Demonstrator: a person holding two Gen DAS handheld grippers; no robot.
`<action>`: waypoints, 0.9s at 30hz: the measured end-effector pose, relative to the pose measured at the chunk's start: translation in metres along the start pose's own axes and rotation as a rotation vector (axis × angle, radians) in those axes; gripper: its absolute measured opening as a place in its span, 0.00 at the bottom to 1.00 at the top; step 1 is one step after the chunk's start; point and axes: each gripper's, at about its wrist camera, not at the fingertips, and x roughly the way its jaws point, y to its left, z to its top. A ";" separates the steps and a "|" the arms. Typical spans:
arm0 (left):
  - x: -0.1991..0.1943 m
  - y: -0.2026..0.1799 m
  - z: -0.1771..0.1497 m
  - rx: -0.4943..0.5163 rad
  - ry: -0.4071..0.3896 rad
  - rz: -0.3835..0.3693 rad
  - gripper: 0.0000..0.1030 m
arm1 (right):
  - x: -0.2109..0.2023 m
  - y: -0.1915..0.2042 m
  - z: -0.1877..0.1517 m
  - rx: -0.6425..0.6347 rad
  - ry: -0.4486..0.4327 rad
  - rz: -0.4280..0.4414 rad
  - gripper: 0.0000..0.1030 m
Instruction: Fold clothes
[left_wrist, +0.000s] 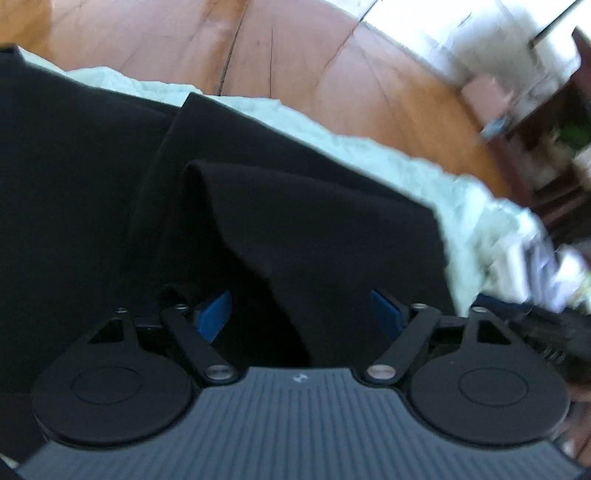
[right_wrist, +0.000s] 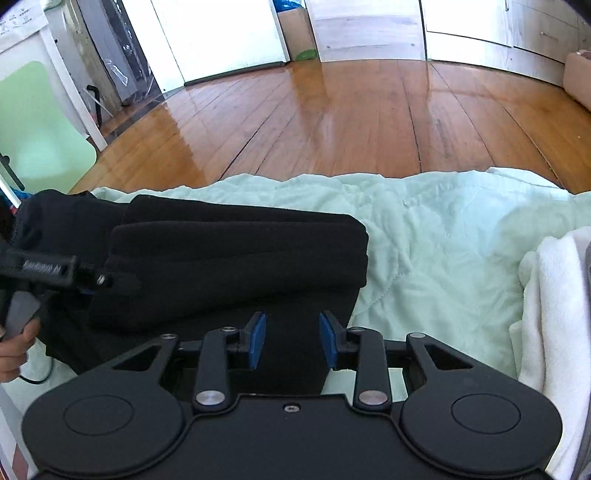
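Black garment (right_wrist: 236, 258) lies folded on the pale green bedspread (right_wrist: 443, 236), stacked in thick layers, its right edge squared off and neat. A looser flap (left_wrist: 295, 229) humps up at the near side, creased into a ridge, with more black cloth spreading left.

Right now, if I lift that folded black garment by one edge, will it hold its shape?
Probably not. The black garment looks soft and stacked in loose layers, so it would likely droop and unfold. It seems thick, so fairly heavy for cloth.
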 end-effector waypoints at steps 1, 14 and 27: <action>-0.005 -0.005 0.001 0.041 -0.018 -0.031 0.03 | 0.002 -0.001 0.000 -0.012 -0.007 -0.013 0.36; -0.044 -0.036 0.073 0.109 -0.230 -0.146 0.02 | 0.024 -0.012 0.033 -0.214 -0.100 -0.077 0.47; -0.071 -0.009 0.023 0.085 -0.268 -0.165 0.02 | 0.048 0.008 0.038 -0.526 -0.120 -0.045 0.54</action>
